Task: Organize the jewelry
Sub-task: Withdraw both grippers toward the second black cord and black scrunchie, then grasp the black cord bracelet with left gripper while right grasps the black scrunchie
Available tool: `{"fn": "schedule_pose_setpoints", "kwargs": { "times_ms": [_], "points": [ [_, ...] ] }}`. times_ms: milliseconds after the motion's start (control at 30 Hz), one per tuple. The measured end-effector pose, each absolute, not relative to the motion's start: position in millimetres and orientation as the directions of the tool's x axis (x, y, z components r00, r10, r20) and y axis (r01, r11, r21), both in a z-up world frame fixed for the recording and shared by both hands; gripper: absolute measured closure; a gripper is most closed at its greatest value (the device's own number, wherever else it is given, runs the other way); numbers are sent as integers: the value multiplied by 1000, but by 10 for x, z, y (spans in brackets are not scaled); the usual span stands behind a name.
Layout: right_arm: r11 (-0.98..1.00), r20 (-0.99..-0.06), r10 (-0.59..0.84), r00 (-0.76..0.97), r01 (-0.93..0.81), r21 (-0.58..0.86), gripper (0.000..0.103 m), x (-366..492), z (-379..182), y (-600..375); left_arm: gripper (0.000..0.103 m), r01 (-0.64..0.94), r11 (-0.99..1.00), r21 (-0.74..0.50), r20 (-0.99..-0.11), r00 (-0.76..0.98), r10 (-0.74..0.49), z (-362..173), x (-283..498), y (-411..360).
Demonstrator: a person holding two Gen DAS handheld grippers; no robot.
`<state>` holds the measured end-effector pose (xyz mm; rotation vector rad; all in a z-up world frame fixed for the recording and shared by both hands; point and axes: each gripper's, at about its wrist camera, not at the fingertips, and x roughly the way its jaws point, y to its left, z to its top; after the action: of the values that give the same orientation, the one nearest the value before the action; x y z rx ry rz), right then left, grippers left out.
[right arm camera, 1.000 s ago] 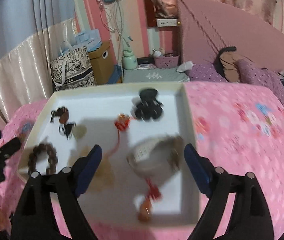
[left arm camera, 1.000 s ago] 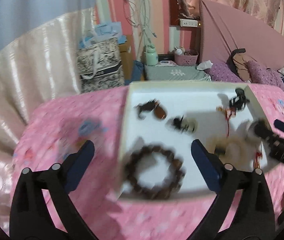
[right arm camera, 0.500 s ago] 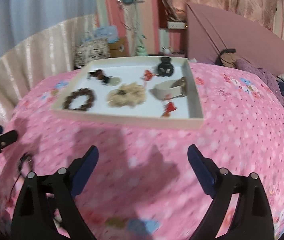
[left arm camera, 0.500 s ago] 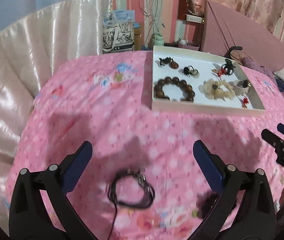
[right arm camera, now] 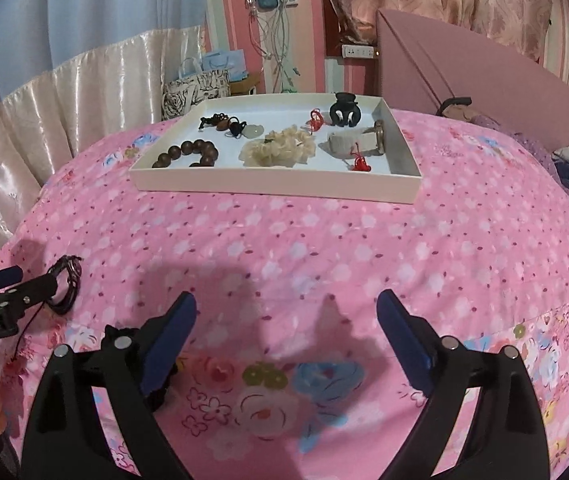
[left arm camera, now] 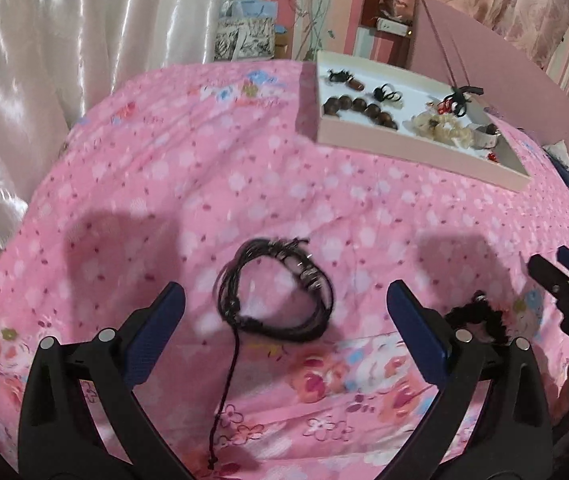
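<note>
A black cord bracelet [left arm camera: 280, 292] with metal beads lies on the pink bedspread, just ahead of and between the fingers of my open, empty left gripper [left arm camera: 284, 330]. It also shows in the right wrist view [right arm camera: 64, 284], behind the left gripper. A black scrunchie [left arm camera: 480, 316] lies beside the left gripper's right finger. My right gripper [right arm camera: 286, 334] is open and empty over bare bedspread. A white tray [right arm camera: 276, 186] farther back holds a wooden bead bracelet [right arm camera: 188, 152], a cream scrunchie [right arm camera: 280, 148], a black claw clip [right arm camera: 344, 110] and other pieces.
The pink floral bedspread [right arm camera: 304, 248] covers the whole working surface. A pink headboard [right arm camera: 464, 80] stands behind the tray on the right. A satin curtain [left arm camera: 64, 60] hangs along the left. Bags [right arm camera: 196, 88] stand beyond the bed.
Both grippers have pulled back from over the tray toward the near side of the bed. The left gripper has come down close to the black cord bracelet, which now sits between its fingers.
</note>
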<state>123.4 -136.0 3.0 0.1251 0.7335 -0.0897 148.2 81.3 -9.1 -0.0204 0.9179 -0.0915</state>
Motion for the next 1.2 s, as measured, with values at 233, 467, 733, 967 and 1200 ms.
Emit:
{"fn": "schedule_pose_setpoints", "kwargs": {
  "times_ms": [233, 467, 733, 967, 1200],
  "points": [
    [990, -665, -43, 746, 119, 70, 11, 1200, -19, -1266, 3, 58, 998, -20, -782, 621, -52, -106, 1482, 833],
    [991, -691, -11, 723, 100, 89, 11, 1217, -86, -1242, 3, 74, 997, 24, -772, 635, -29, -111, 1476, 792],
    [995, -684, 21, 729, 49, 82, 11, 1128, -75, -1132, 3, 83, 997, 7, -773, 633, -47, -137, 1513, 805],
    [999, -731, 43, 681, -12, 48, 12, 1168, -196, -970, 23, 60, 998, -36, -805, 589, -65, -241, 1622, 901],
    [998, -756, 56, 653, -58, 24, 54, 1268, -280, -907, 53, 86, 993, -85, -817, 564, -119, -311, 1760, 949]
  ]
}}
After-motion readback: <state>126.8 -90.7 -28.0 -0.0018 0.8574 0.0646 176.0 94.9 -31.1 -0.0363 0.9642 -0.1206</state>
